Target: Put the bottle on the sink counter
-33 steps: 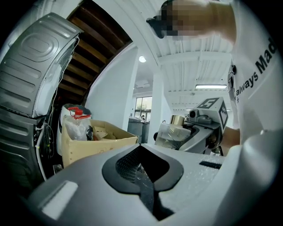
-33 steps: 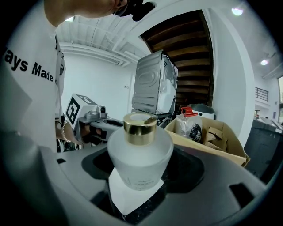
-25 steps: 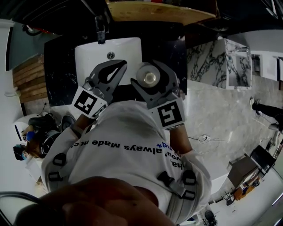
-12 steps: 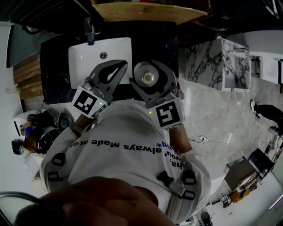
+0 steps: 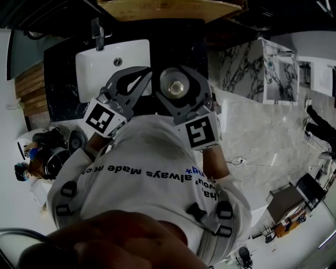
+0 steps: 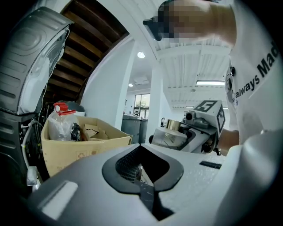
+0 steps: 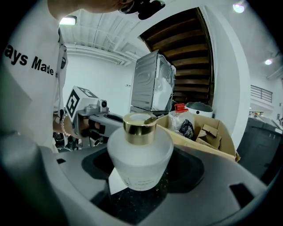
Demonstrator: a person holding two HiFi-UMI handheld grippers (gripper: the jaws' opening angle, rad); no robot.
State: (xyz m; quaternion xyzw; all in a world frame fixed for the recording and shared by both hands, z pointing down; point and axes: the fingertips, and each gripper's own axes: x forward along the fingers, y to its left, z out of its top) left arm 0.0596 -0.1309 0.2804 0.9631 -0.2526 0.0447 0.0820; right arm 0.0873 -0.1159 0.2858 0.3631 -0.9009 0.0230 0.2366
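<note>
A white round bottle (image 5: 175,86) with a gold cap (image 7: 139,123) sits between the jaws of my right gripper (image 5: 176,78), which is shut on it. In the head view the bottle hangs over the black sink counter (image 5: 63,89), just right of the white basin (image 5: 102,65). The right gripper view shows the bottle (image 7: 139,156) upright and filling the jaw opening. My left gripper (image 5: 146,73) is beside it on the left, shut with its tips touching and nothing held. The left gripper view shows the bottle's gold cap (image 6: 173,125).
A faucet (image 5: 97,29) stands behind the basin, under a wooden board (image 5: 168,10). A marble-patterned block (image 5: 252,68) is to the right. A cardboard box (image 6: 84,141) with a red-capped plastic bottle (image 6: 62,119) and a metal appliance (image 7: 154,84) stand behind me.
The basin and counter have slid left and up in the head view. Both grippers sit slightly higher, and the bottle is now further right of the basin.
</note>
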